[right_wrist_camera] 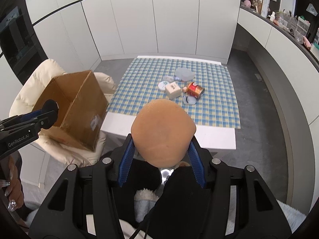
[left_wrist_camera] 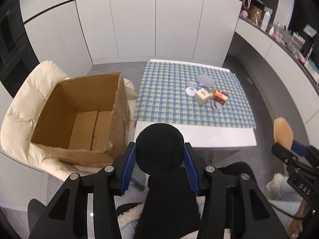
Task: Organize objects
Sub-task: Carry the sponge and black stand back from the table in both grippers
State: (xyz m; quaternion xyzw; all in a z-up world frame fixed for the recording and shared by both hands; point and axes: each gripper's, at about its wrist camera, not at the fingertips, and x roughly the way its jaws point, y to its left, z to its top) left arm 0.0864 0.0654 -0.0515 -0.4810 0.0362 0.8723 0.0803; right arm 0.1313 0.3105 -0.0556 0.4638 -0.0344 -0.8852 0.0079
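Sponge (right_wrist_camera: pixel 163 131) between right claw (right_wrist_camera: pixel 161 159) pads

Even, bright indoor light — shadows soft, no hard glare. Strong fisheye bend: cabinet doors (left_wrist_camera: pixel 139 20) bow, corners go black. Checked tablecloth (right_wrist_camera: pixel 151 73) sharp; fleece sleeve (left_wrist_camera: pixel 283 191) near the lens — blurred.

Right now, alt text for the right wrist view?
The right gripper is shut on a round tan sponge, above a white table's near edge. On its blue-and-yellow checked cloth lie small containers and a red-and-gold can; left, an open cardboard box sits on a cream cushion.
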